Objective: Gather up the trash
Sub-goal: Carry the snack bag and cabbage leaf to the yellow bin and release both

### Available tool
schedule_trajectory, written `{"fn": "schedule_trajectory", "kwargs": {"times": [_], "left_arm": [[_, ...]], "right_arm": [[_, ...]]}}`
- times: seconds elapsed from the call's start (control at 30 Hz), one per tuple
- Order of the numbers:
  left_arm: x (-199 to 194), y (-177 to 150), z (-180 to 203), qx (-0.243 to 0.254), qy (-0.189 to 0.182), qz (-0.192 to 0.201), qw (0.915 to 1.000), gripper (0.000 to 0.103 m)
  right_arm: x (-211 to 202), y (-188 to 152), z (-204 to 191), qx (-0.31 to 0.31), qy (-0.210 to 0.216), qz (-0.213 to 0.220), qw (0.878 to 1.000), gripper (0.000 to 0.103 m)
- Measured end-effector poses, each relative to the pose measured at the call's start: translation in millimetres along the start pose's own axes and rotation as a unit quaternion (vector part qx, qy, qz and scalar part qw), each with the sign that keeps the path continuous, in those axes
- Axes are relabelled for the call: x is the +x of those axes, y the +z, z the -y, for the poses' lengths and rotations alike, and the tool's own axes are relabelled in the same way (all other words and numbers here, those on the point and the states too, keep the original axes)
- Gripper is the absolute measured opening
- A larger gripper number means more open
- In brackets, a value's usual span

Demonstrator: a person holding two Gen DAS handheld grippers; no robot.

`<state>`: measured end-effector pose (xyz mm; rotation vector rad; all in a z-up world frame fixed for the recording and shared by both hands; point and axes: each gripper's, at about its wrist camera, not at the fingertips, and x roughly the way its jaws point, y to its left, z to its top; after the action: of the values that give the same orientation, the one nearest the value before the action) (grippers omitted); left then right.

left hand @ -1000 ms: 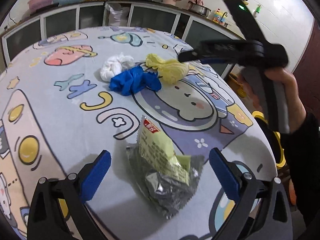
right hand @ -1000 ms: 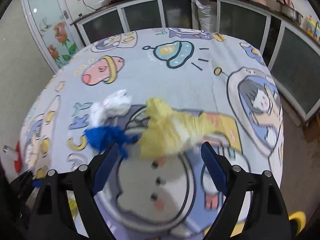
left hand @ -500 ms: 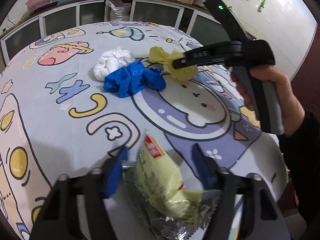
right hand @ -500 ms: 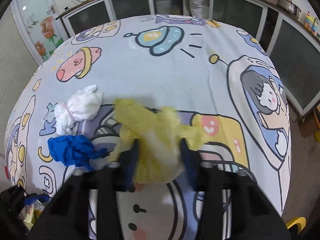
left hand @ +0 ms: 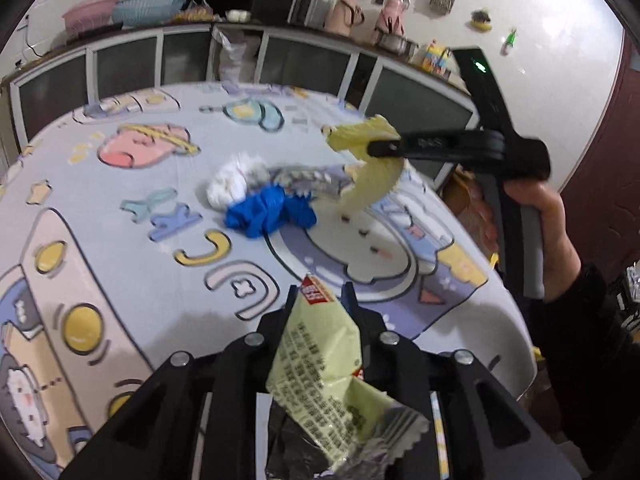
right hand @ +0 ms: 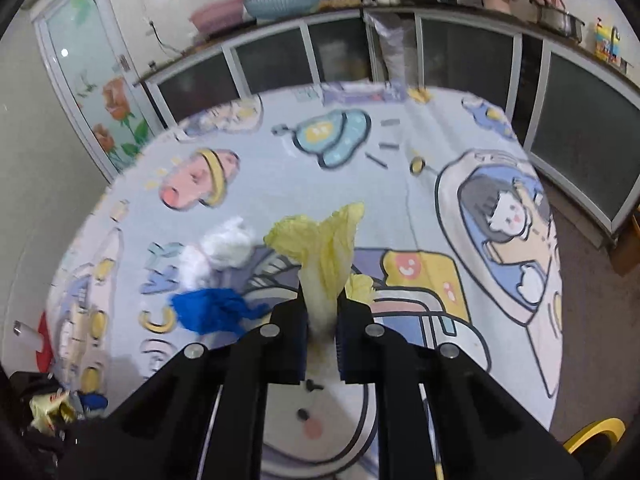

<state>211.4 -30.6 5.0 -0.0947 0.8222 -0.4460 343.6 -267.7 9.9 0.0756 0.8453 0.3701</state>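
Left gripper (left hand: 320, 300) closing, pinching snack wrapper (left hand: 320, 364) at lower centre. Right gripper (right hand: 322, 320) pressed on cabbage leaf (right hand: 324, 248), mid-frame. Keep both squeezes firm while carrying; blue glove (left hand: 270, 210), white wad (left hand: 234, 184) remain on table (left hand: 120, 272).

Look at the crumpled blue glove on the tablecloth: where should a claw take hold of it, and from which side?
Judging by its shape, grip the blue glove at its bunched, raised middle, coming from above and from the near side. The white wad presses against its far edge, and the crumpled folds offer a ridge to pinch, whereas the flat edges lie against the tablecloth.
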Motion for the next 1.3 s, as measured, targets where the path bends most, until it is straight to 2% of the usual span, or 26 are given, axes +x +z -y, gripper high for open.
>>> {"fn": "schedule_trajectory", "kwargs": {"times": [0.27, 0.43, 0.67, 1.07, 1.3], "left_arm": [[-36, 7, 2, 0.0, 0.003, 0.036, 0.9994, 0.019], [-43, 6, 14, 0.008, -0.001, 0.042, 0.9991, 0.019], [-33, 10, 31, 0.02, -0.003, 0.035, 0.9992, 0.019], [-9, 27, 95, 0.077, -0.02, 0.031, 0.9963, 0.019], [7, 39, 158, 0.134, -0.054, 0.034, 0.9889, 0.019]], "right_arm": [[-64, 1, -11, -0.001, 0.01, 0.039, 0.999, 0.011], [-81, -16, -3, 0.014, 0.005, 0.033, 0.999, 0.011], [-103, -47, 9, 0.035, 0.002, 0.029, 0.999, 0.011], [-167, -101, 52, 0.077, -0.031, 0.05, 0.995, 0.011], [-218, -139, 94, 0.119, -0.069, 0.081, 0.987, 0.011]]}}
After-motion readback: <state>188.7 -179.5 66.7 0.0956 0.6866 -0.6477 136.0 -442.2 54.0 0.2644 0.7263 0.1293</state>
